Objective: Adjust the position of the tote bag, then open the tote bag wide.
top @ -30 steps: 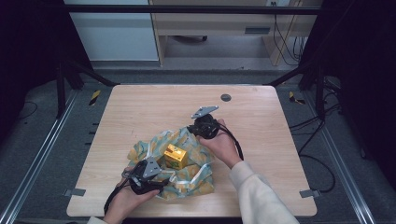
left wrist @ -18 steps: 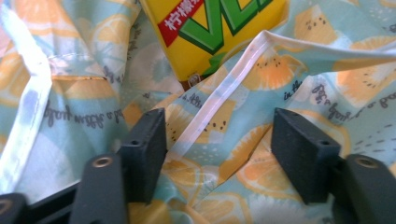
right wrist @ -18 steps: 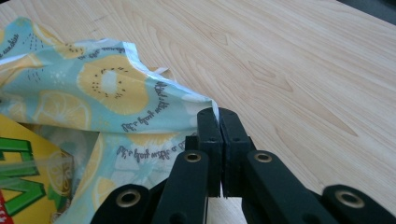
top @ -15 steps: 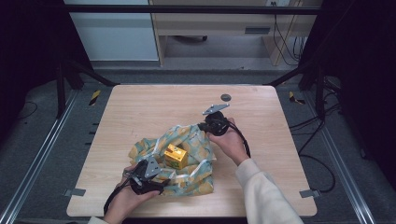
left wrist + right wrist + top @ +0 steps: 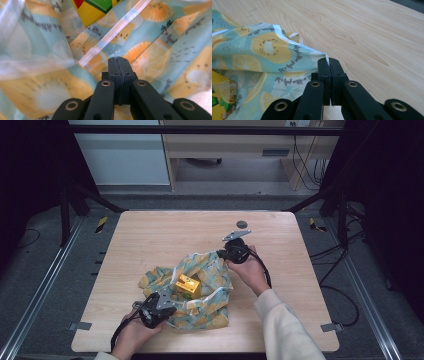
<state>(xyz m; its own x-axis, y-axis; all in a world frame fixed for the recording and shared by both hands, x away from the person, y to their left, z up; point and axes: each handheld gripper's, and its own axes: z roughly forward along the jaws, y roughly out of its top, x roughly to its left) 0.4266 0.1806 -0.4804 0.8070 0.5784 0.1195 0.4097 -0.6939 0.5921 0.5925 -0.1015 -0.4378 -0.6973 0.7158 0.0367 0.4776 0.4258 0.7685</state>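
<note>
A thin cloth (image 5: 206, 269) printed with lemon and kiwi slices lies crumpled at the table's middle, with a small yellow box (image 5: 187, 286) on it. At the cloth's near left edge, my left gripper (image 5: 170, 302) has just been closing. Its jaws now meet on the cloth (image 5: 150, 55) at the tips (image 5: 119, 60), and the yellow box (image 5: 95, 10) lies beyond. My right gripper (image 5: 223, 254) is at the far right corner. There its jaws (image 5: 328, 61) are shut on the cloth's (image 5: 267, 55) white-edged corner, held just above the wood. The box (image 5: 222, 97) shows at lower left.
The light wooden table (image 5: 150, 235) is bare around the cloth. A small dark round disc (image 5: 242, 224) lies near the far edge, behind the right gripper. Black cables trail from both grippers toward the person. Metal rails run along both sides of the table.
My right gripper has moved to the right with the cloth's corner, drawing that side outward. The left hand has stayed at the near left edge.
</note>
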